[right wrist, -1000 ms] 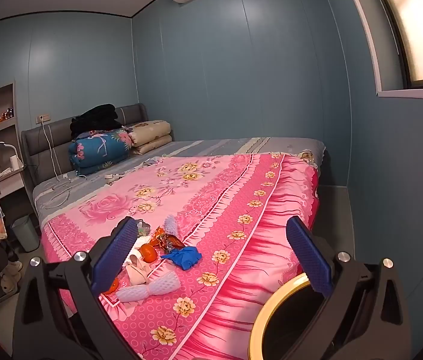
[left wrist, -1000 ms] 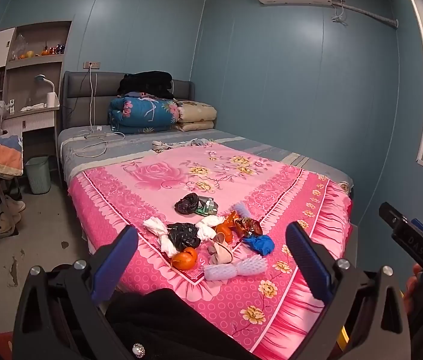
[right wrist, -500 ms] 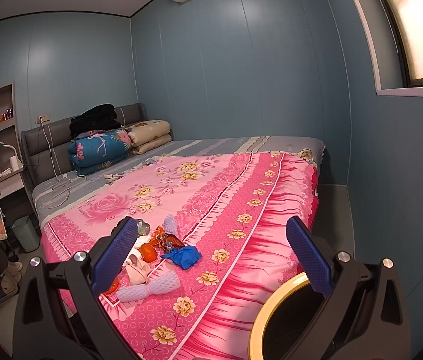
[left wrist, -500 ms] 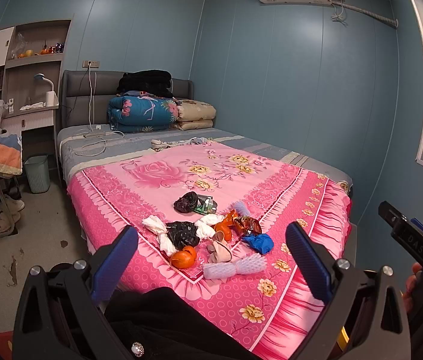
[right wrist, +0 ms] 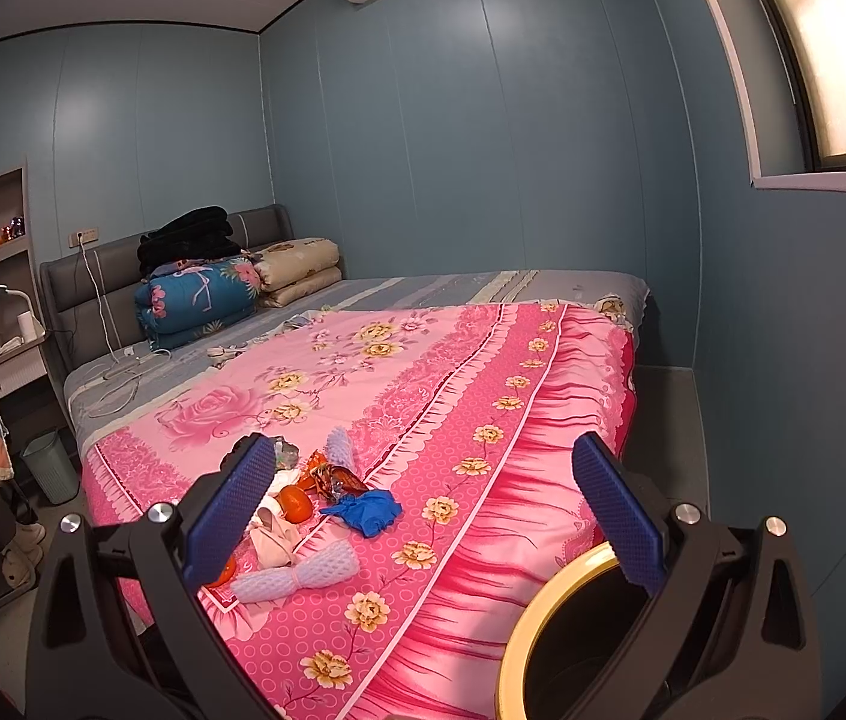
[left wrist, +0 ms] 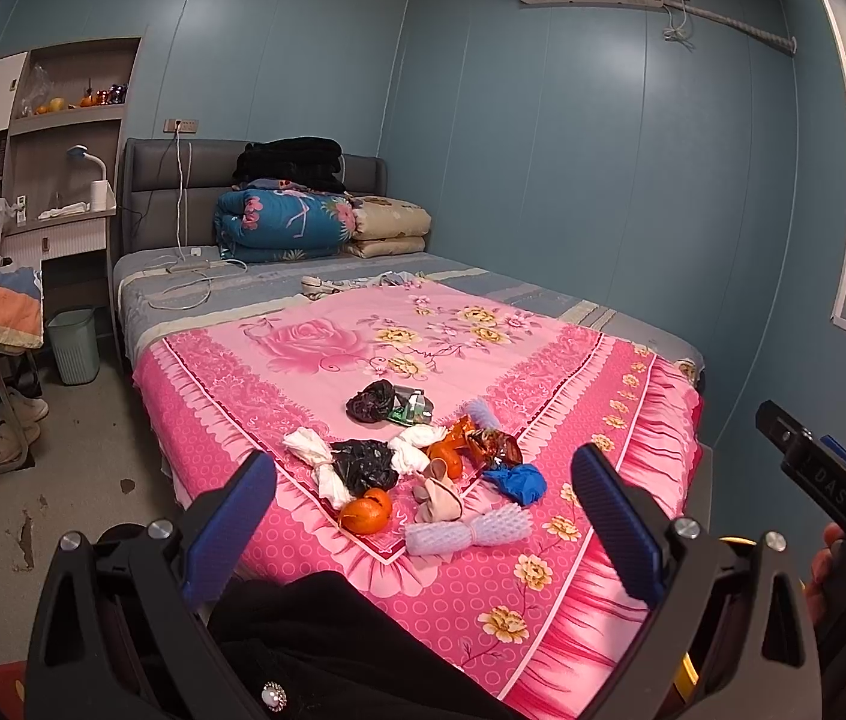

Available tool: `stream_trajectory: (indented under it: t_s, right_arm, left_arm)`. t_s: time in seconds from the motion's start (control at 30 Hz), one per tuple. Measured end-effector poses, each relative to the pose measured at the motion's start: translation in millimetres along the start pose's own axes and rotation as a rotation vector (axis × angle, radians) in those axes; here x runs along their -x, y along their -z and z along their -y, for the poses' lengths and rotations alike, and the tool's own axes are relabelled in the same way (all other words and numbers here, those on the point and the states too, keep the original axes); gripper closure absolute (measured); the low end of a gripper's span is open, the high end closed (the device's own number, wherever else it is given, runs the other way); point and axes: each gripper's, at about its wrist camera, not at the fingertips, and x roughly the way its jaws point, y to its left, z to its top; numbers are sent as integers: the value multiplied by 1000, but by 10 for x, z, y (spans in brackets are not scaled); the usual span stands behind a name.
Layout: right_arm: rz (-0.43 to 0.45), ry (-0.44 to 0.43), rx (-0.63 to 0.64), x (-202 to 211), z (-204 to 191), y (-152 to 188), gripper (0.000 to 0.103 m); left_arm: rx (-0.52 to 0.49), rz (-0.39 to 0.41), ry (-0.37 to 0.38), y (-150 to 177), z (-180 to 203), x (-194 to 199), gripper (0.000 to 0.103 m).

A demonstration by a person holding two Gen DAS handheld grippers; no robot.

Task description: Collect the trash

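Both grippers, left (left wrist: pixel 423 516) & right (right wrist: pixel 423 510), jaws released, empty, short of trash (left wrist: pixel 423 468) on bed (left wrist: pixel 543 588); bin (right wrist: pixel 549 606) beside bed, contents unclear.

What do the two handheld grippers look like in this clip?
Both the left gripper and the right gripper share one build: black angular frames with silver screws, and jaws faced with blue textured pads. The left view shows white lettering on the right gripper's body.

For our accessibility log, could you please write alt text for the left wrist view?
A pile of trash lies on a pink floral bedspread, beyond the open left gripper. Folded quilts sit by the headboard.
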Motion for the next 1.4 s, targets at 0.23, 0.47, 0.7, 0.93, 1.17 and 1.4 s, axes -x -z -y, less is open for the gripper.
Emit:
stream_trajectory:
  t_s: [0.23,0.47,0.7,0.93,1.17,1.4]
  right_arm:
    - [-1,0,0,-4,-8,20,8]
    - [-4,-1,-1,28,-39,9,8]
    - [-6,4,-4,-16,-21,7,8]
    - [-6,4,-4,-18,-18,7,8]
    - [-7,4,-8,-13,-3,-6,8]
    - [-8,4,-8,-12,-1,-7,8]
  left_arm:
    - [1,-3,2,45,5,17,8]
    - [0,-4,2,43,5,16,8]
    - [0,-7,2,38,2,11,8]
    - [-2,-12,6,6,11,9,8]
    - [-3,-12,5,4,16,11,8]
    - [-5,-11,6,-9,21,15,8]
